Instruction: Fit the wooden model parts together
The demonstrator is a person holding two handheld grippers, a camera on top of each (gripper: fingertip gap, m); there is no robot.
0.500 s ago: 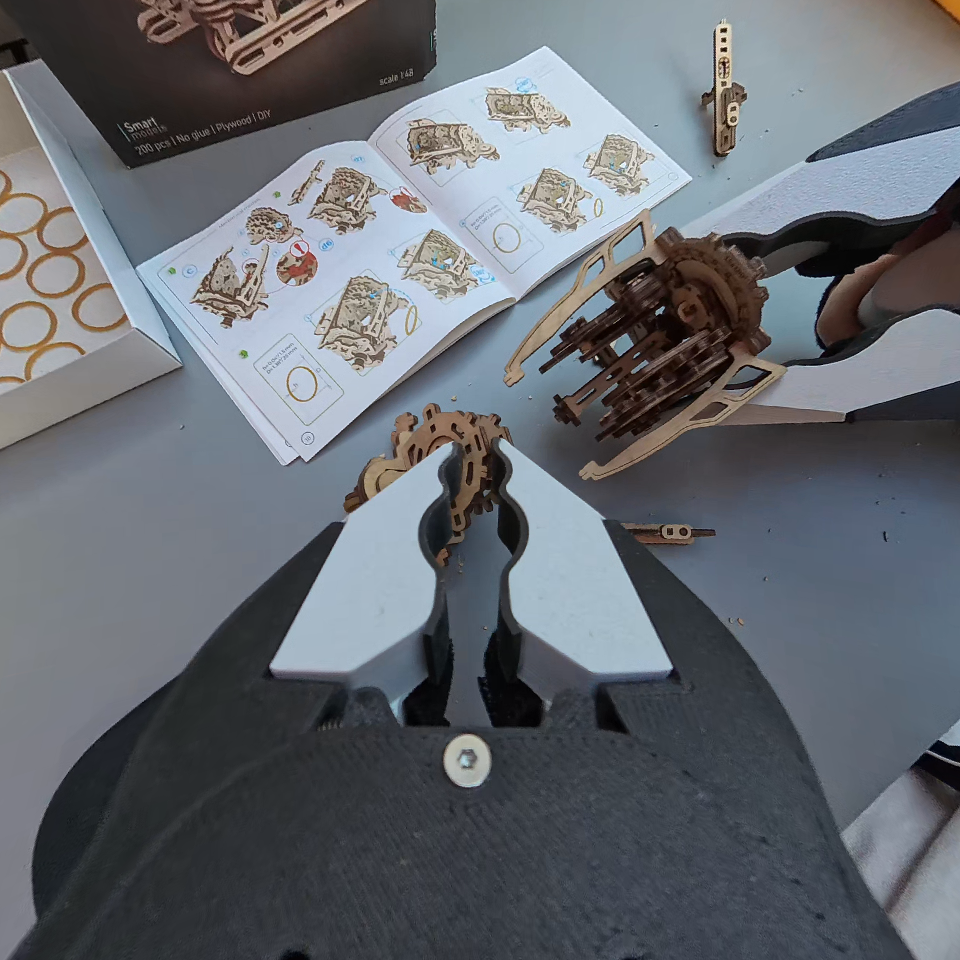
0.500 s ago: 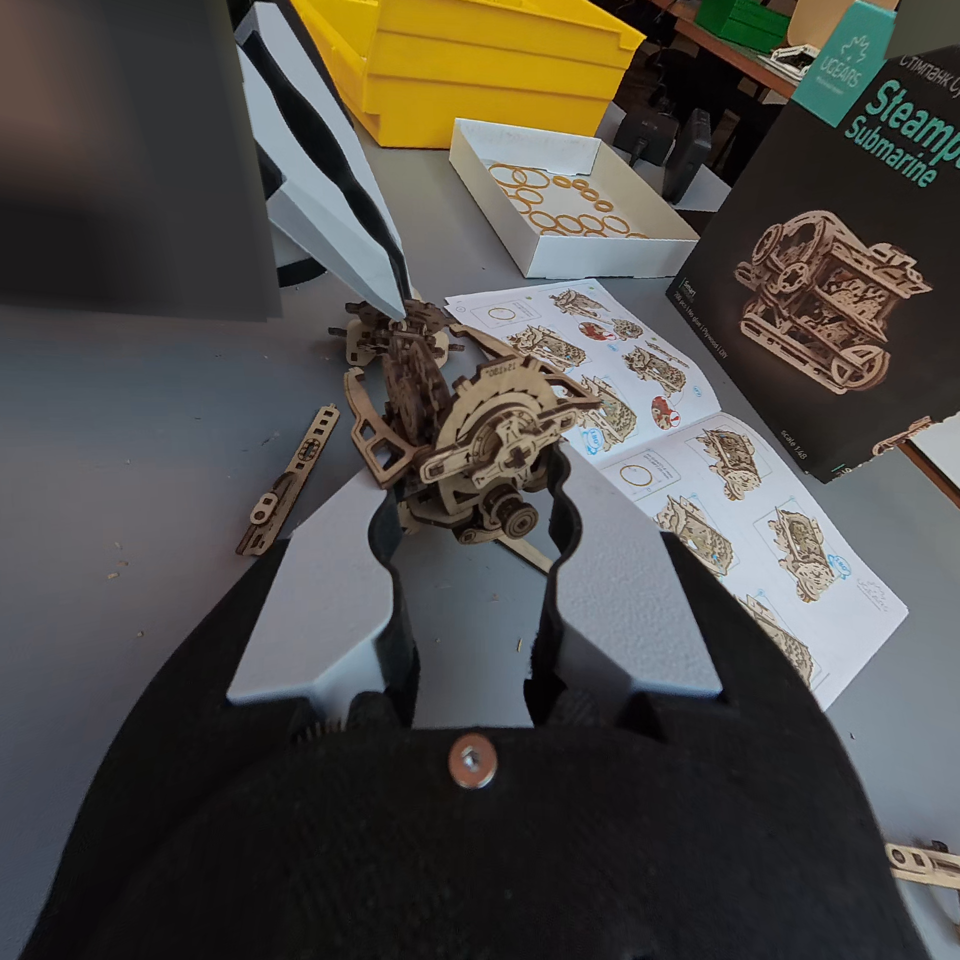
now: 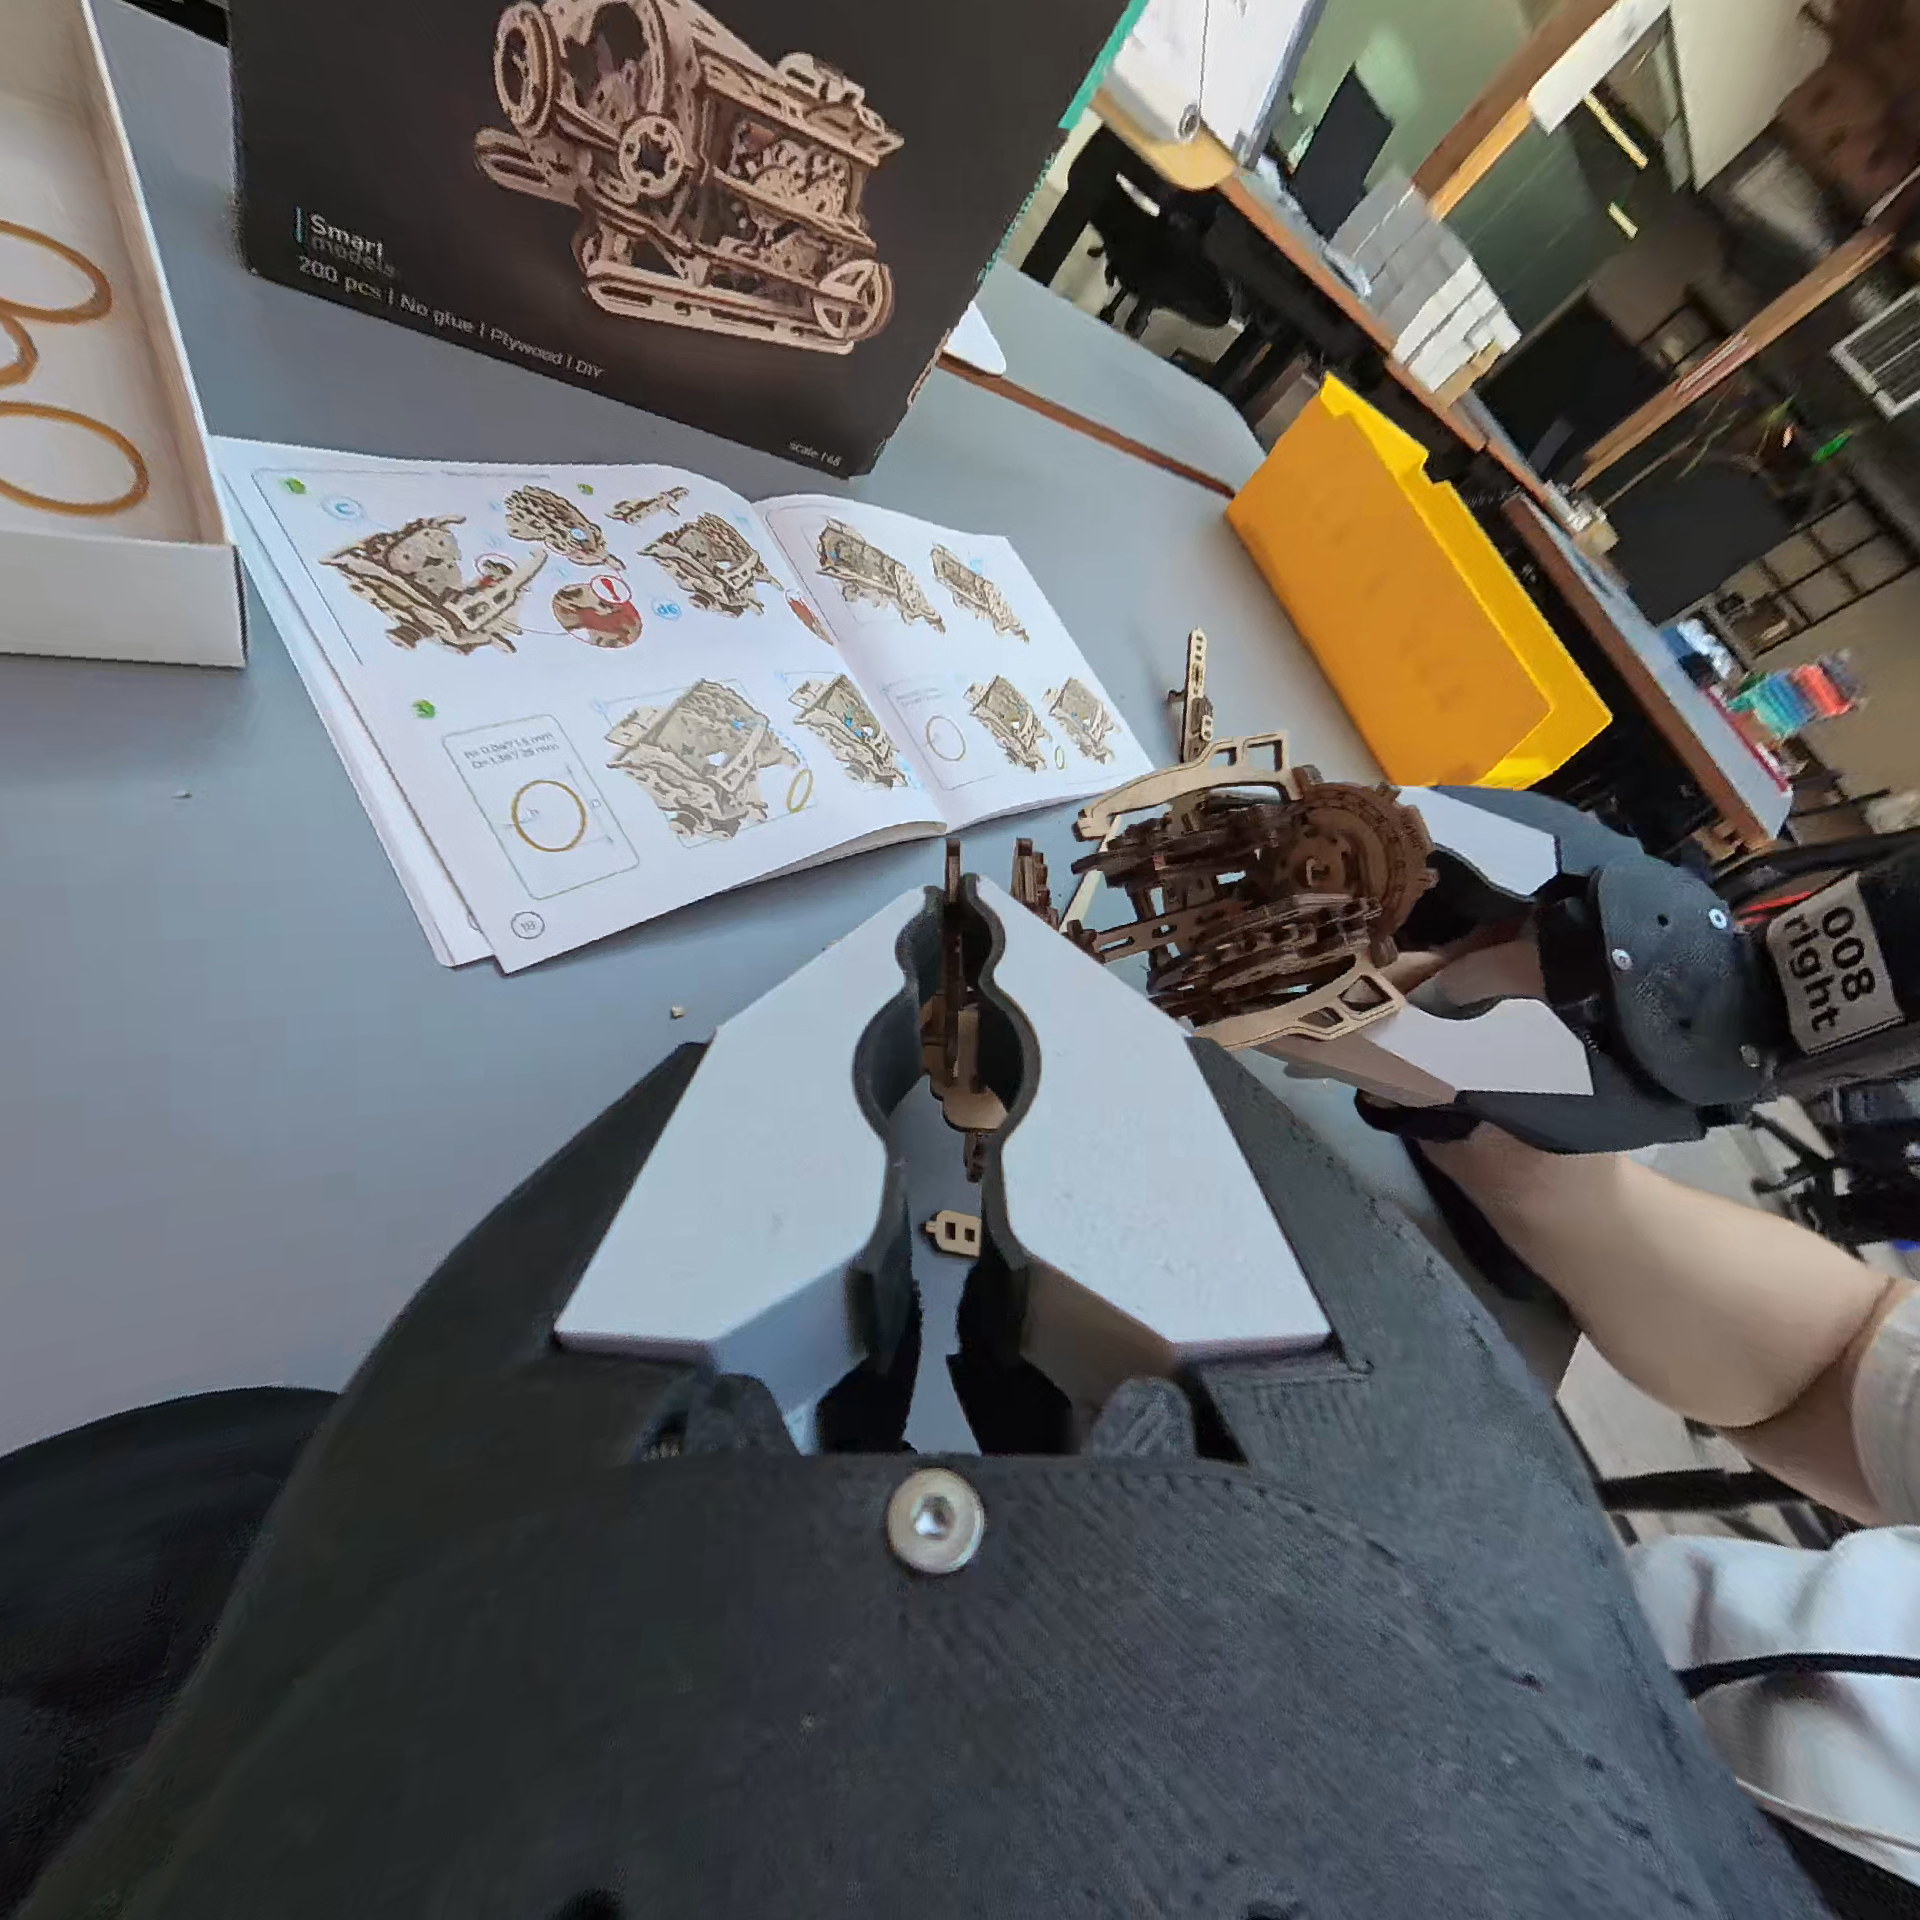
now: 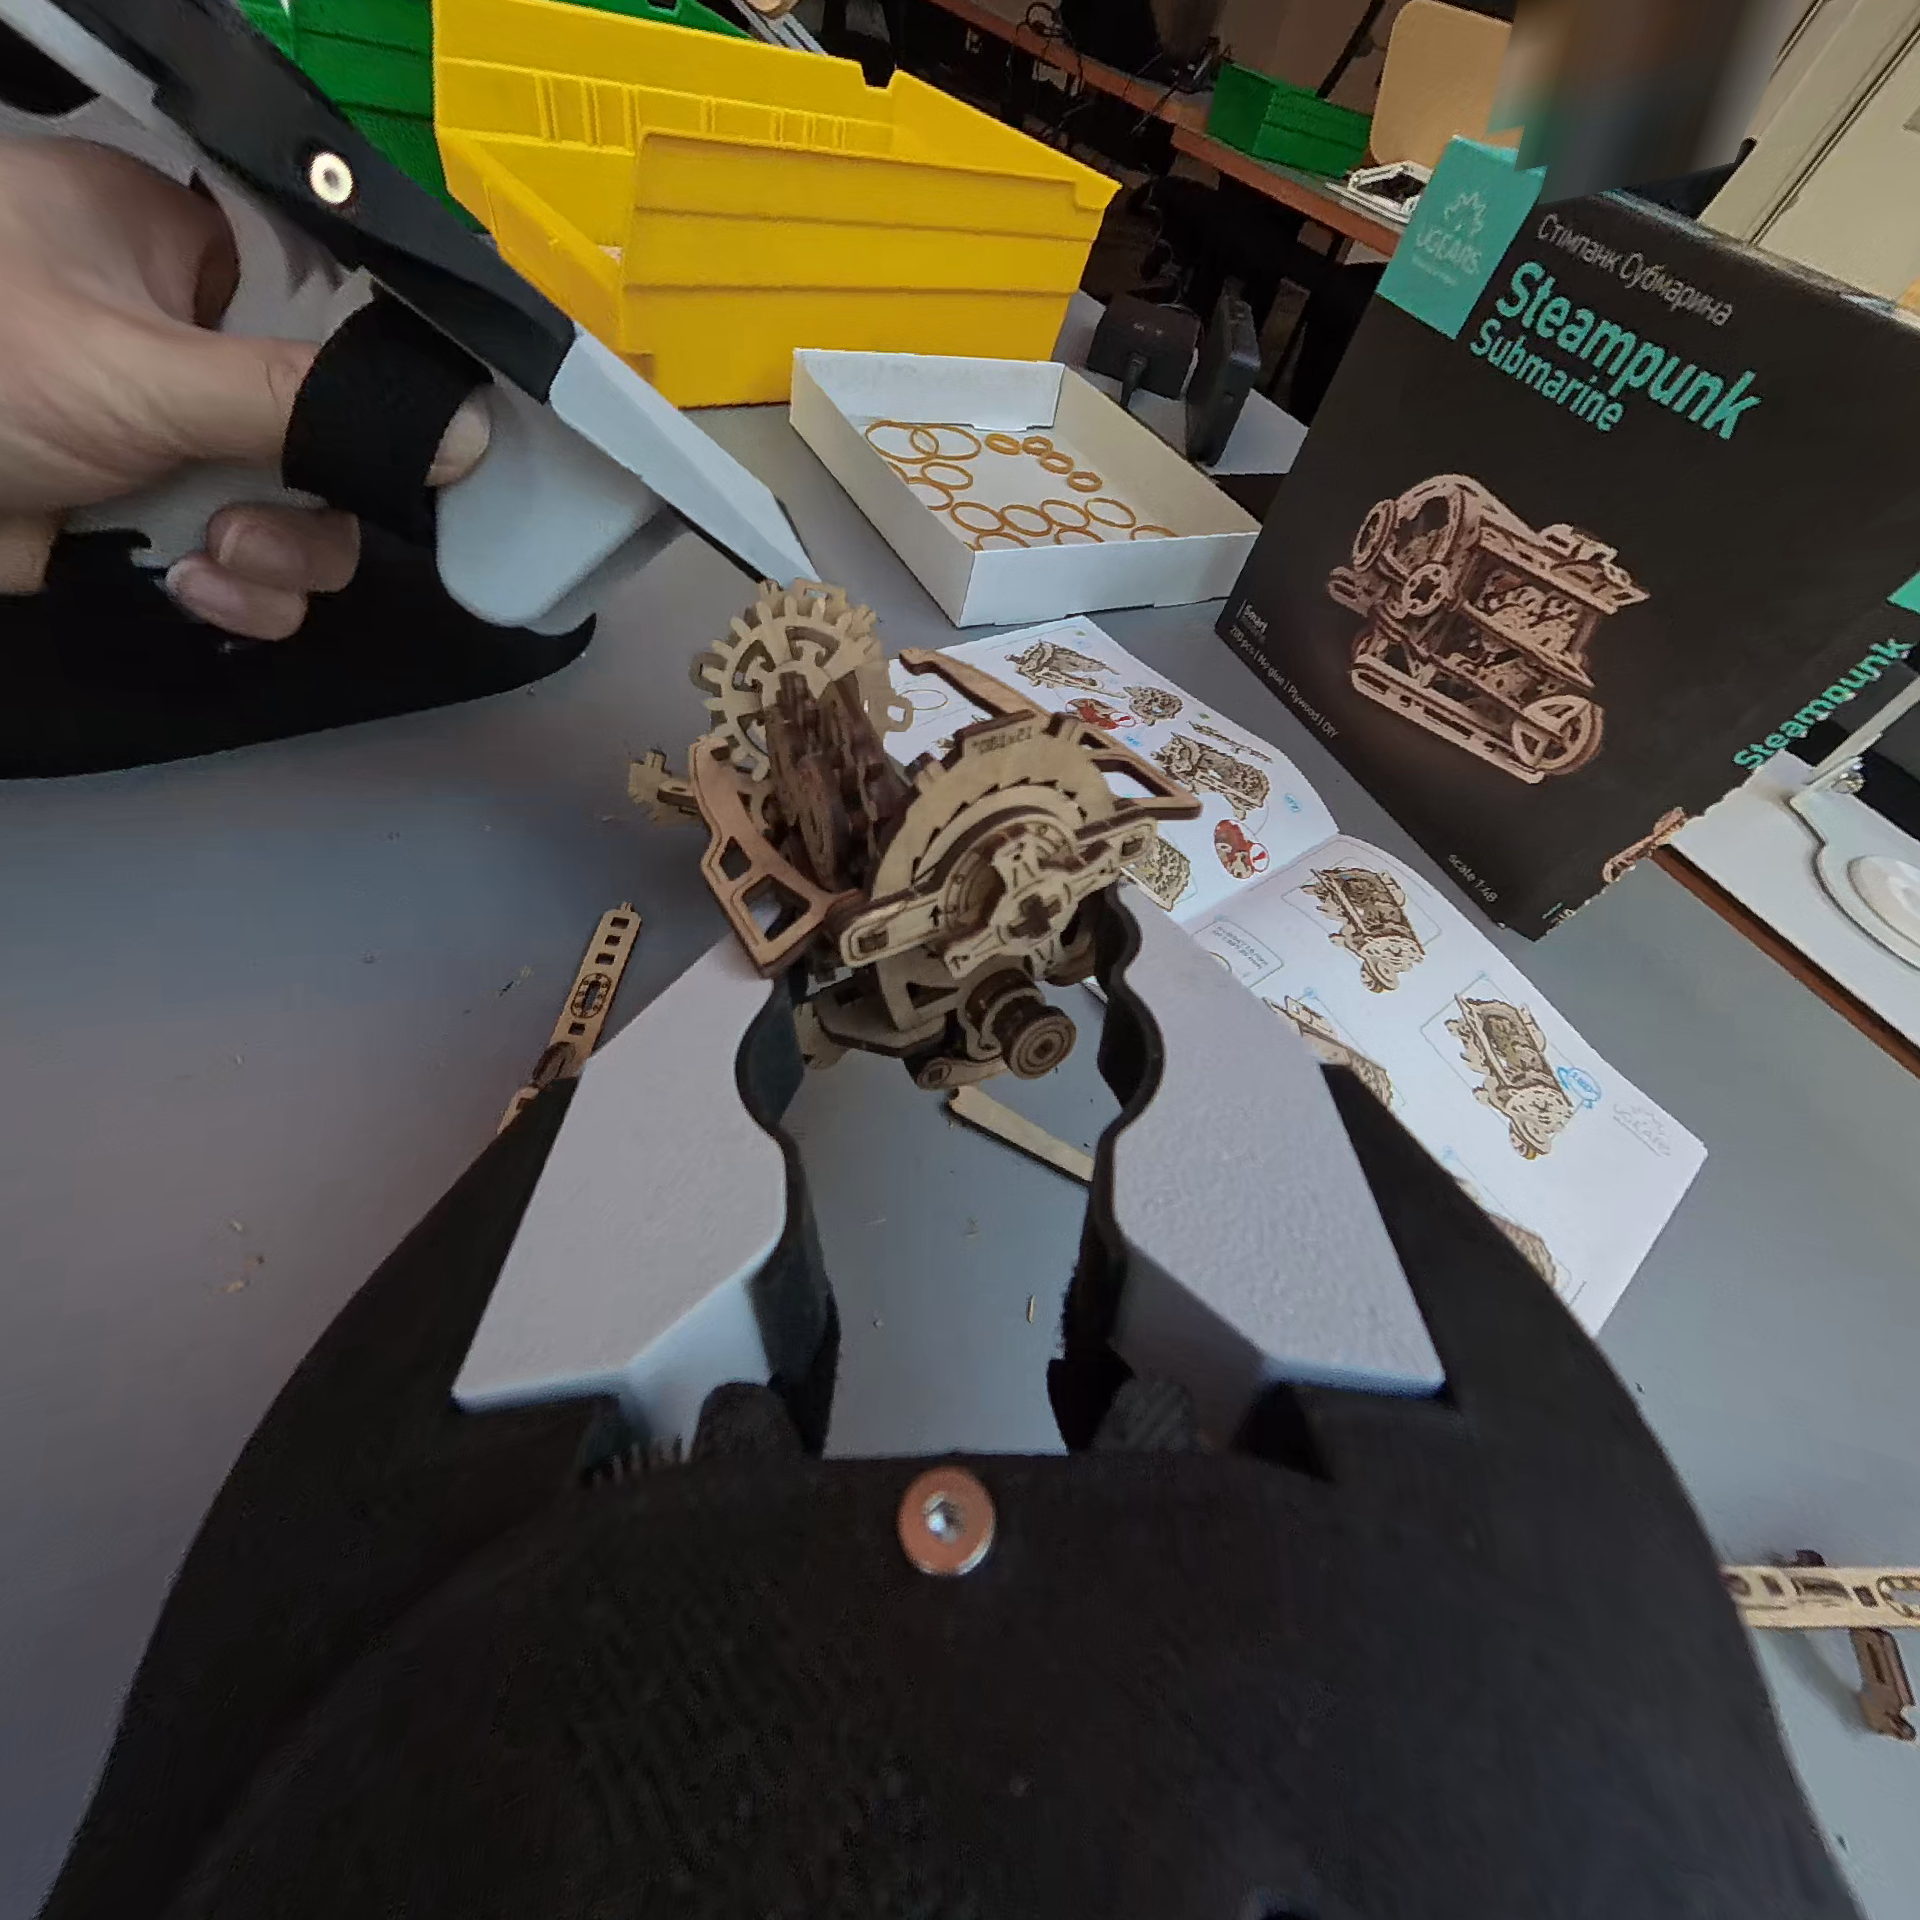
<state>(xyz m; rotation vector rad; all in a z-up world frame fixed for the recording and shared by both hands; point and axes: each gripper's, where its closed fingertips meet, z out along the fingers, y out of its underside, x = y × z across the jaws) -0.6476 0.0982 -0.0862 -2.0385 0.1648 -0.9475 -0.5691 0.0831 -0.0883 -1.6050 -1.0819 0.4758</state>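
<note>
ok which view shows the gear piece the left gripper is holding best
The right wrist view: the gear piece faces the camera, teeth and spokes plain, pinched at its top by the left gripper. In the left wrist view it shows only edge-on, a thin sliver between the fingers.

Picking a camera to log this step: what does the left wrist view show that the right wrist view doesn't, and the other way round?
Only the left wrist view: the left gripper shut on a flat gear piece, seen edge-on, and the label on the right gripper's body.

Only the right wrist view: the dial face and hub of the gear assembly in the right gripper, a green bin, and the gear piece's toothed face.

Both: gear assembly, booklet, kit box, yellow bin, tray of rubber bands.
</note>
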